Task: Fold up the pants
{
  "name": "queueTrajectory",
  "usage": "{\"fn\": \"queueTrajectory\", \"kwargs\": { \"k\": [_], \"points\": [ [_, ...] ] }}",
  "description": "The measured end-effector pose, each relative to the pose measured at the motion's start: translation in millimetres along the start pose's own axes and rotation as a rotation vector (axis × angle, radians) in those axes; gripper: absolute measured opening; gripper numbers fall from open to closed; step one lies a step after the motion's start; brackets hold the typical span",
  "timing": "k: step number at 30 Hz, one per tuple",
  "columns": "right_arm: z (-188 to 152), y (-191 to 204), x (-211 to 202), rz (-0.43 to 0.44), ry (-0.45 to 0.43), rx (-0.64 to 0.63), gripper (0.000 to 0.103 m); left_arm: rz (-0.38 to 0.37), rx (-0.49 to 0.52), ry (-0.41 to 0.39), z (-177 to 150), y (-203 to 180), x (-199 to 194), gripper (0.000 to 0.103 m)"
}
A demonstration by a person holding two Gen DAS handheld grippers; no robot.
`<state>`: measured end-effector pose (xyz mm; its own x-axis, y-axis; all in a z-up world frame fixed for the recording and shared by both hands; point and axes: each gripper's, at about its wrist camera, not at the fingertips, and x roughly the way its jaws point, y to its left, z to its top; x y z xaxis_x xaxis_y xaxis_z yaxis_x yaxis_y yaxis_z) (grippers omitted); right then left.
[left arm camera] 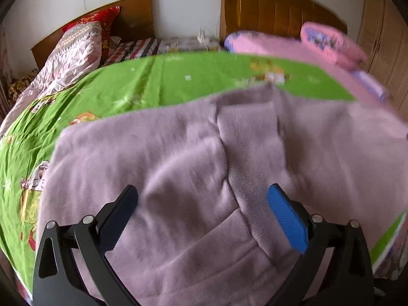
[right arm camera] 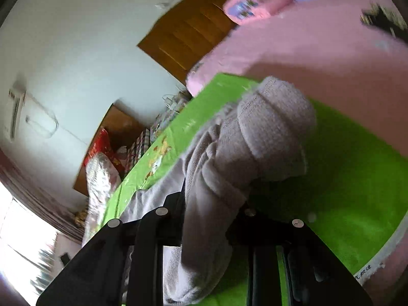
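Soft lilac fleece pants [left arm camera: 193,158] spread on a green cartoon-print bedsheet [left arm camera: 178,76], left gripper [left arm camera: 204,201] held wide above them, ribbed cuff bunched and clamped by the right gripper [right arm camera: 214,204].

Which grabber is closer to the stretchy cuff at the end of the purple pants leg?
Right. The right gripper is clamped on the pants just behind the ribbed cuff. The left gripper hangs open over the flat part.

I see the pants [left arm camera: 193,153] as soft, fuzzy mauve fleece with a ribbed knit band. Under them the green sheet [left arm camera: 178,76] is smooth, matt cloth. My left tool [left arm camera: 201,204] is matt black plastic with one ridged blue pad and shiny metal pins. The headboard [left arm camera: 275,7] is glossy wood.
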<state>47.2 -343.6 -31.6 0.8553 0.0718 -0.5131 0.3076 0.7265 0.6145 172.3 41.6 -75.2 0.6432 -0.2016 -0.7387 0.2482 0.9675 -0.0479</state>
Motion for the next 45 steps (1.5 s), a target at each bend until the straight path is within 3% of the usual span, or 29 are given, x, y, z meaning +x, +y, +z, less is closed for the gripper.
{"fn": "queueTrajectory", "kwargs": {
  "k": [3, 6, 9, 10, 13, 14, 15, 16, 17, 20, 26, 28, 29, 30, 31, 32, 34, 36, 40, 43, 45],
  "points": [
    [-3, 71, 1, -0.036, -0.042, -0.272, 0.024, -0.086, -0.115, -0.122, 2, 35, -41, 0.101],
    [-28, 153, 13, 0.012, -0.055, -0.553, 0.024, -0.129, -0.274, -0.173, -3, 89, -66, 0.101],
    [-82, 227, 38, 0.078, -0.005, -0.853, 0.024, -0.153, -0.422, -0.175, -17, 143, -75, 0.101],
    [-115, 251, 52, 0.101, 0.043, -0.988, 0.024, -0.164, -0.460, -0.172, -23, 155, -76, 0.101],
    [-210, 277, 86, 0.123, 0.205, -1.374, 0.024, -0.205, -0.559, -0.179, -41, 182, -83, 0.101],
    [-229, 276, 92, 0.123, 0.241, -1.438, 0.024, -0.216, -0.574, -0.180, -46, 185, -85, 0.101],
    [-260, 270, 103, 0.083, 0.262, -1.544, 0.024, -0.233, -0.590, -0.176, -51, 188, -85, 0.101],
    [-273, 266, 101, 0.065, 0.174, -1.612, 0.024, -0.245, -0.596, -0.168, -54, 188, -83, 0.101],
    [-278, 264, 100, 0.050, 0.146, -1.643, 0.024, -0.252, -0.596, -0.161, -56, 186, -82, 0.101],
    [-259, 262, 100, 0.093, 0.187, -1.562, 0.024, -0.304, -0.558, -0.134, -53, 173, -76, 0.101],
    [-256, 261, 83, 0.129, 0.110, -1.543, 0.024, -0.512, -0.506, -0.057, -25, 139, -52, 0.101],
    [-249, 266, 79, 0.175, 0.155, -1.500, 0.028, -0.555, -0.482, -0.016, -15, 126, -41, 0.101],
    [-244, 266, 78, 0.200, 0.212, -1.477, 0.038, -0.554, -0.476, 0.004, -12, 122, -35, 0.101],
    [-238, 266, 79, 0.258, 0.323, -1.439, 0.069, -0.545, -0.482, 0.017, -12, 121, -30, 0.101],
    [-231, 264, 76, 0.340, 0.426, -1.388, 0.082, -0.545, -0.496, 0.028, -12, 121, -25, 0.101],
    [-223, 263, 68, 0.413, 0.469, -1.342, 0.086, -0.553, -0.515, 0.036, -13, 123, -20, 0.101],
    [-204, 263, 52, 0.531, 0.516, -1.262, 0.083, -0.569, -0.557, 0.043, -20, 129, -15, 0.101],
    [-174, 265, 41, 0.623, 0.519, -1.171, 0.065, -0.575, -0.556, 0.025, -27, 130, -18, 0.101],
    [-138, 279, 60, 0.517, 0.433, -1.196, 0.054, -0.580, -0.538, -0.019, -35, 125, -31, 0.101],
    [-153, 292, 94, 0.469, 0.534, -1.278, 0.052, -0.561, -0.543, -0.033, -40, 124, -35, 0.101],
    [-173, 295, 105, 0.445, 0.583, -1.362, 0.043, -0.551, -0.540, -0.044, -43, 124, -41, 0.101]
  ]
}}
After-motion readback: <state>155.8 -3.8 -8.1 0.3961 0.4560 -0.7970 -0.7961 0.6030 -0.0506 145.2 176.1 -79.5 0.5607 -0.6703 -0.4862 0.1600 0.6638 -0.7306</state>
